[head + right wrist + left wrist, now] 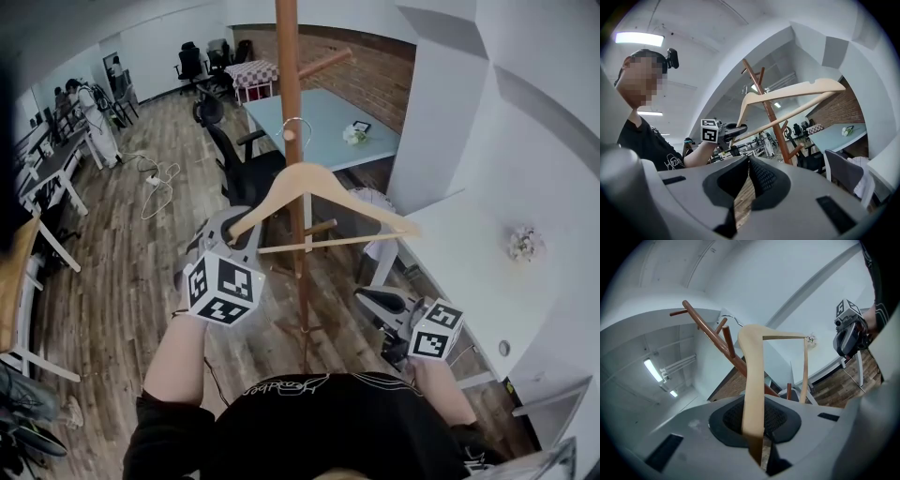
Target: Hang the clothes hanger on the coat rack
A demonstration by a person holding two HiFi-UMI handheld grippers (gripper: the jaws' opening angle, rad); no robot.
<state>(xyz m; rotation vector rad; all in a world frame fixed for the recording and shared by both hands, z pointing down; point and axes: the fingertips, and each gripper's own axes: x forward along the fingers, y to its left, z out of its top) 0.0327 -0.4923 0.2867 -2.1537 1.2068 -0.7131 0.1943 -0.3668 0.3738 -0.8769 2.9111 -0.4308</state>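
We take this for an open-plan office. Several black swivel office chairs (190, 58) stand on a brown wood-plank floor (122, 253), one of them just beside a long pale blue desk (323, 117). Rows of white work desks (47, 173) run along the left, with a person (94, 117) standing among them and white cables (157, 183) lying on the floor. We also see a red brick wall (370, 80), white partitions (441, 112), long ceiling strip lights (652, 370) and a brown wooden coat rack (292, 141).
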